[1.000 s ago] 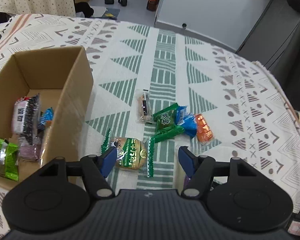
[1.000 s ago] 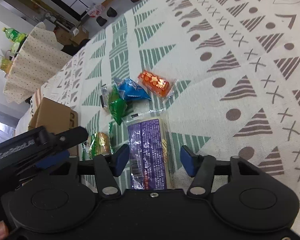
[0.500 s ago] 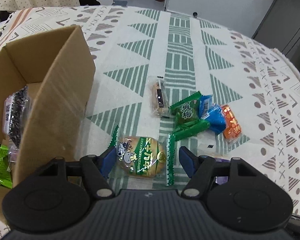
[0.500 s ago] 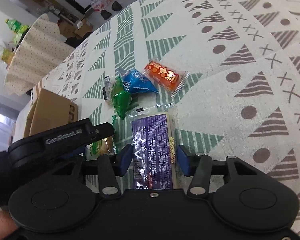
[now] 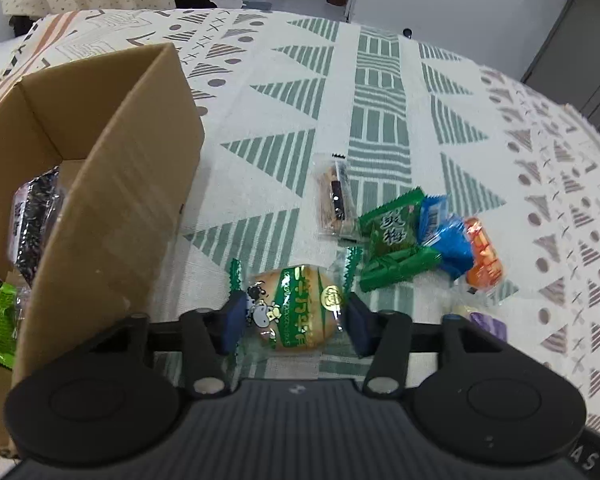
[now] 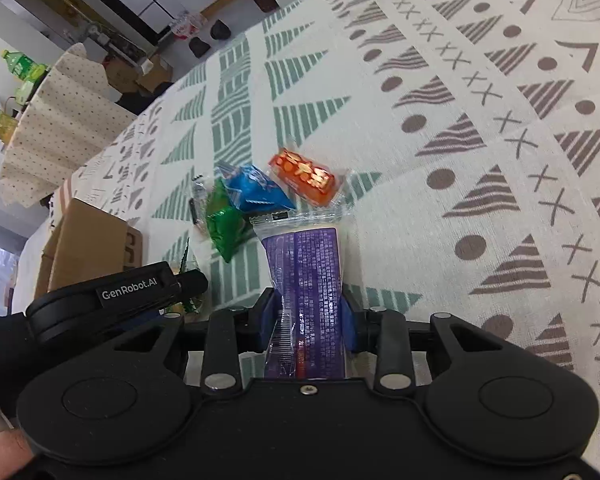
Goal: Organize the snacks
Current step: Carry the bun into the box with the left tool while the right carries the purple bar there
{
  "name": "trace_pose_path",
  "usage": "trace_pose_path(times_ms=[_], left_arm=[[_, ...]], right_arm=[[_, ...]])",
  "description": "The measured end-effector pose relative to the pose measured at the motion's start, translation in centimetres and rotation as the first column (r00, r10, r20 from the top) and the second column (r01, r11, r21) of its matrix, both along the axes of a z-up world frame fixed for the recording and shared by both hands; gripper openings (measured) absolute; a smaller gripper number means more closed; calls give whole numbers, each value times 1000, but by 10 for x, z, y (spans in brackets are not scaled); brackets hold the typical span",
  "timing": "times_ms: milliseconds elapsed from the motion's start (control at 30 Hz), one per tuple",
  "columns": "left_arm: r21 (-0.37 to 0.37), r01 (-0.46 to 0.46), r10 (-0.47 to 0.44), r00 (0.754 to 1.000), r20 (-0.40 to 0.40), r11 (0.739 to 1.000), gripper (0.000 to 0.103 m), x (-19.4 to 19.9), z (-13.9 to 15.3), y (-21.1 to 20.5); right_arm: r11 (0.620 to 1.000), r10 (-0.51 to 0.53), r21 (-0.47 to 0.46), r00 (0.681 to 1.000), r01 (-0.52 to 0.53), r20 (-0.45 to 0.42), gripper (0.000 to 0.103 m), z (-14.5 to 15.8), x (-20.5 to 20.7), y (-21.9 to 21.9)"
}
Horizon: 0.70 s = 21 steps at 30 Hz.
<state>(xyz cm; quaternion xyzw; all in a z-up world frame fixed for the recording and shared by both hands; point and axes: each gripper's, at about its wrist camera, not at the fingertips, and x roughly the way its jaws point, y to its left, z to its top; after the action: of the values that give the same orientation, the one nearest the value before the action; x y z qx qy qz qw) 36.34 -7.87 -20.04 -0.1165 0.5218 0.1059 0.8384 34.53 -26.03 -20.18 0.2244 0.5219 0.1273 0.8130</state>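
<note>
On cloth | left tool (image 5: pixel 292 322) now pinching bun (image 5: pixel 296 308) | right tool (image 6: pixel 307 322) now clamping purple pack (image 6: pixel 308 276)

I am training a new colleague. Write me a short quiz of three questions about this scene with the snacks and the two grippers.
1. True or false: the right gripper is shut on the purple packet.
2. Which snack sits between the fingers of the left gripper?
A. the orange snack
B. the round green-wrapped cake
C. the blue packet
3. Fill in: the snacks already sorted lie inside the ____ on the left of the left wrist view.

Key: 1 true; 2 B; 3 cardboard box.
</note>
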Motion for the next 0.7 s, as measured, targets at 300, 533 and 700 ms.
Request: trace_pose_path(times_ms=[300,533,700], left_arm=[[-27,5,-3,997,73,1000,47,-15,42,0],[-17,-6,8,993,120,1000,47,-29,70,3],[-26,-33,36,990,137,999,48,-40,86,9]], right_arm=[[999,6,47,999,-9,51,33,19,0,6],[997,7,75,995,-14,95,33,31,-4,10],[994,17,106,988,-34,153,33,47,-9,14]])
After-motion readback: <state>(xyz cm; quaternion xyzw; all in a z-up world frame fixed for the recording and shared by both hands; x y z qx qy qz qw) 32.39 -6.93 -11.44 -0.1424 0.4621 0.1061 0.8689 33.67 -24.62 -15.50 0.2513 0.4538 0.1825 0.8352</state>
